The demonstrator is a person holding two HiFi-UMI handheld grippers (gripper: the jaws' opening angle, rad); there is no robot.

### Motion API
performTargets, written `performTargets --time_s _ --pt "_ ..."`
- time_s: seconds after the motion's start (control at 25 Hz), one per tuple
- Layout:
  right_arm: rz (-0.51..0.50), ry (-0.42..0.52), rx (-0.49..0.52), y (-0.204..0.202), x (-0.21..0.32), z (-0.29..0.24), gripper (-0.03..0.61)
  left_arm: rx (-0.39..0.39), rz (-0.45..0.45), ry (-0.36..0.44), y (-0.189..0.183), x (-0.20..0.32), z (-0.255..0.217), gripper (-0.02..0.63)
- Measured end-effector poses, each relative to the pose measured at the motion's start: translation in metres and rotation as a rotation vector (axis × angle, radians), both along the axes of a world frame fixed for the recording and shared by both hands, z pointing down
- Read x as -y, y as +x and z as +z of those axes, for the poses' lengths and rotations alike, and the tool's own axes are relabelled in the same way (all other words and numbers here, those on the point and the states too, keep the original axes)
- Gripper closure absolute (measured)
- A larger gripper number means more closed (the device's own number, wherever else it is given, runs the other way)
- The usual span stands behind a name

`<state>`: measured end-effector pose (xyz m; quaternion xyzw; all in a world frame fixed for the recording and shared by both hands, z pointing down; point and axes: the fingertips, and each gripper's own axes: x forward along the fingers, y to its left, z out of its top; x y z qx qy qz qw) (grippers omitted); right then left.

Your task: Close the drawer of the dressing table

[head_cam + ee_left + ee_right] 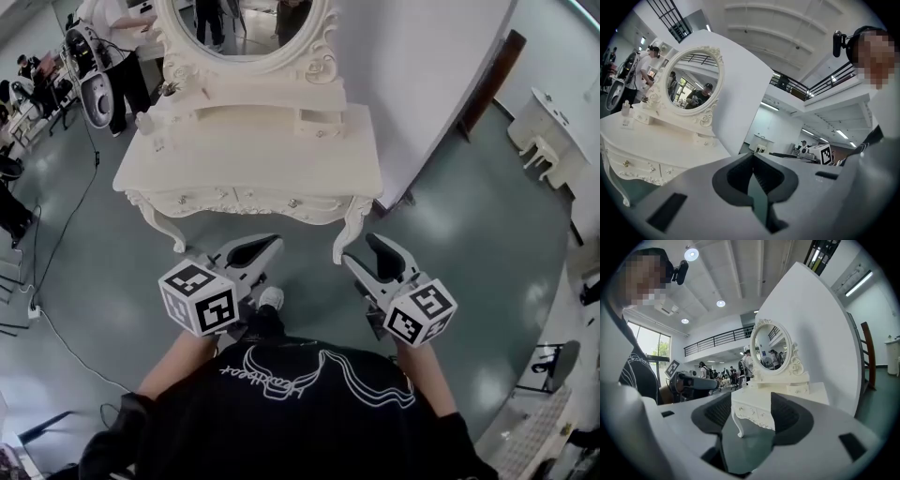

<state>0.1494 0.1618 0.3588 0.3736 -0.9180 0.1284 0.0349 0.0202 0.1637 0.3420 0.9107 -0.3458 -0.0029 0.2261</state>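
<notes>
- Head view is showing the white dressing table (281, 173) standing well apart from both grippers. An approach is still needed, and a hurried one is risking a knock against its carved front.
- The right gripper (361, 251) is standing wide open and holding nothing. Spread jaws are likely to snag a knob instead of pushing flat.
- The left gripper (265, 246) is sitting closed tip to tip, gripping nothing.
- The small drawer (319, 122), on the raised shelf at the right below the oval mirror (242, 19), is seemingly sticking out slightly. An off-centre push is risking jamming it askew.
- White script lettering on the person's black shirt (281, 380) is appearing upside down and is proving unreadable.
- The 2 marker cubes (199, 298) are carrying only black-and-white square patterns, no words.
</notes>
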Motion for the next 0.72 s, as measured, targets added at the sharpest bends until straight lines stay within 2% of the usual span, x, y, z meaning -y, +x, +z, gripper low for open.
performTargets --time_s 0.24,0.52,0.72 --pt "0.054 -0.063 -0.025 -0.029 0.085 0.019 0.324 -0.002 0.024 -0.065 -0.034 0.095 0.020 0.609" --pt "0.132 -0.121 -0.047 -0.060 0.184 0.038 0.327 0.005 0.078 -0.079 -0.073 0.201 0.029 0.609" --pt "0.171 -0.134 -0.080 -0.077 0.235 0.048 0.328 0.015 0.088 -0.091 -0.097 0.257 0.043 0.609"
